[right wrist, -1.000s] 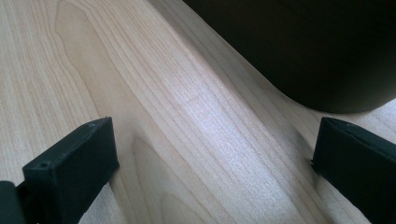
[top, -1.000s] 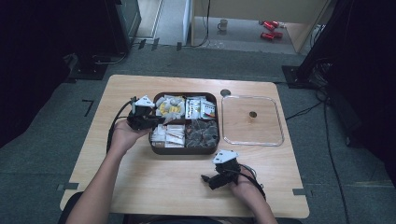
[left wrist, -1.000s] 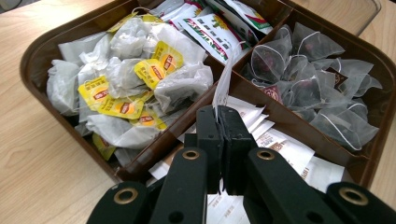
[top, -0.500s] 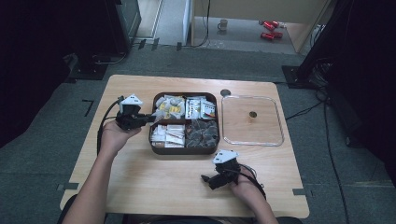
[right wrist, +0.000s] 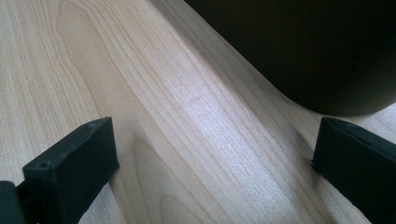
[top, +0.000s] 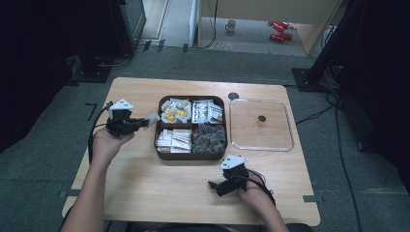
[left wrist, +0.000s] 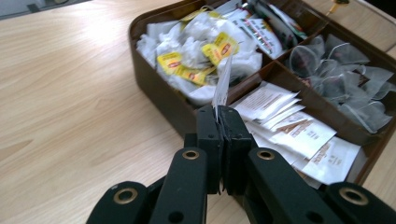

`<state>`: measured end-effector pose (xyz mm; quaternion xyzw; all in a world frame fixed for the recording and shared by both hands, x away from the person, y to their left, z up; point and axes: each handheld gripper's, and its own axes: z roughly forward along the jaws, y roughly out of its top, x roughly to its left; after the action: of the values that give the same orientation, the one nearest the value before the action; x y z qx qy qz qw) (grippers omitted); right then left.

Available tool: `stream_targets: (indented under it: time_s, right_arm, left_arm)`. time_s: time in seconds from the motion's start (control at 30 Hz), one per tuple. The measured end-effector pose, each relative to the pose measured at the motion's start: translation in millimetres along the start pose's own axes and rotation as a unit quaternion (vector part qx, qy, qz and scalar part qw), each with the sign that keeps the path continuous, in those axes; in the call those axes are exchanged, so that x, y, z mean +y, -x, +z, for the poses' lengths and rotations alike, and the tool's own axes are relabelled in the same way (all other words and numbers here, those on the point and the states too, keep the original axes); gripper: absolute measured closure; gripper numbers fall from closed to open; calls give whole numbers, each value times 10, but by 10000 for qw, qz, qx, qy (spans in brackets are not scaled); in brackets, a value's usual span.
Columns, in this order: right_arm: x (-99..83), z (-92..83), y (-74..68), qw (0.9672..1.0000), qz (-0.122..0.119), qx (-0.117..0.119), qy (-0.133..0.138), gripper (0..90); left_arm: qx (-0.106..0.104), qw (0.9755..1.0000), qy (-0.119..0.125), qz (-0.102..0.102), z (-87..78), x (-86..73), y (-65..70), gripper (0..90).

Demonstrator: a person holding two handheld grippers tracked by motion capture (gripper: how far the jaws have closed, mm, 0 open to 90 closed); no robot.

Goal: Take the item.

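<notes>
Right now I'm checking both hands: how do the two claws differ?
The left claw is shut on a white packet; the right claw is open with nothing between its jaws. The left claw is held left of the brown box; the right claw sits low on the table, in front of the box. Both have black jaws.

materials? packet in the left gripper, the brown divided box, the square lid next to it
Packet: thin white paper by its look, matte, pinched edge-on.
Box: dark brown, smooth with a slight sheen, probably plastic; lacquered wood is possible.
Lid: clear plastic or glass, wood grain shows through it.
</notes>
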<state>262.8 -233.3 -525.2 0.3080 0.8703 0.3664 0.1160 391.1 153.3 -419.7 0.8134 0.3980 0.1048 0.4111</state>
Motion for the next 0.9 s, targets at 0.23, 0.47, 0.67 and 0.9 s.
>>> stream_targets:
  time_s: [0.23,0.47,0.67,0.9]
  right_arm:
    - [1,0,1,10000,-3,4,-1,0]
    - [1,0,0,10000,-1,3,-1,0]
    - [1,0,0,10000,-2,2,-2,0]
    - [0,1,0,10000,1,3,3,0]
  left_arm:
    - [122,9998,-55,-124,-17,-100,-105,893]
    - [213,9994,-119,-252,-2,-186,-232,893]
    - [294,9986,-192,-389,60,-287,-343,892]
    - [203,9981,-276,-522,173,-365,-411,890]
